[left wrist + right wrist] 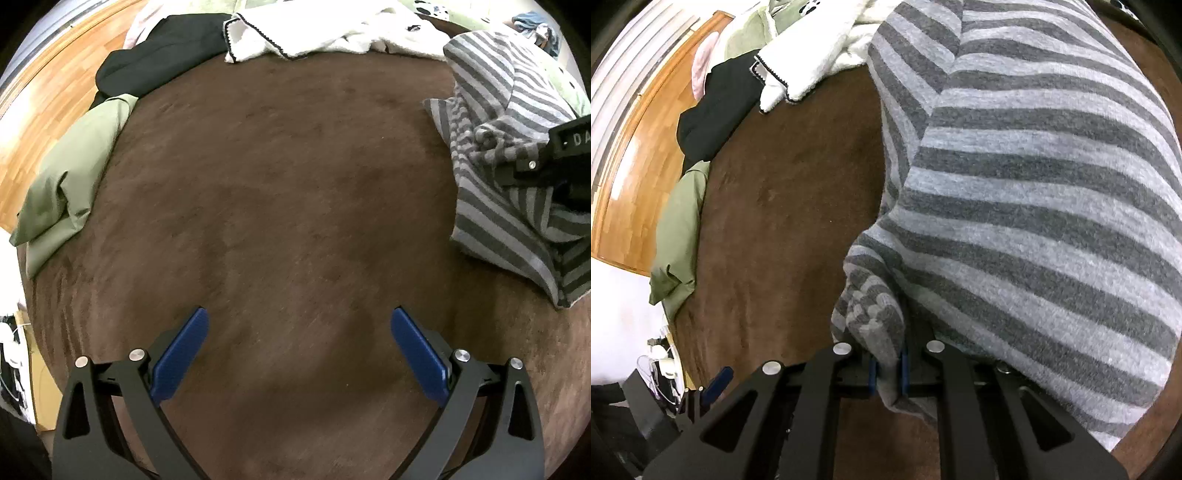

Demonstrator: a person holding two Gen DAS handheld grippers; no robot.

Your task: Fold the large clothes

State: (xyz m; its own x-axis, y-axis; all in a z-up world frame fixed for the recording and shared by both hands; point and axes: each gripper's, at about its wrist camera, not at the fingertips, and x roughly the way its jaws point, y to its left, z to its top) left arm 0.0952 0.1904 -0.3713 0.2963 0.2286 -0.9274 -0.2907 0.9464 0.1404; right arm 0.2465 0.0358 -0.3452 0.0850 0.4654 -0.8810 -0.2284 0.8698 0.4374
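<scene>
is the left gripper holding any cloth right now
No, the left gripper stands open with nothing between its blue pads, only the bare brown surface below it.

striped garment | grey, two-tone bands | bunched, draped | on brown surface, right side

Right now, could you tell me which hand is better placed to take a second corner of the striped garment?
Left: the left gripper is open and empty, while the right gripper already pinches the striped garment.
</scene>
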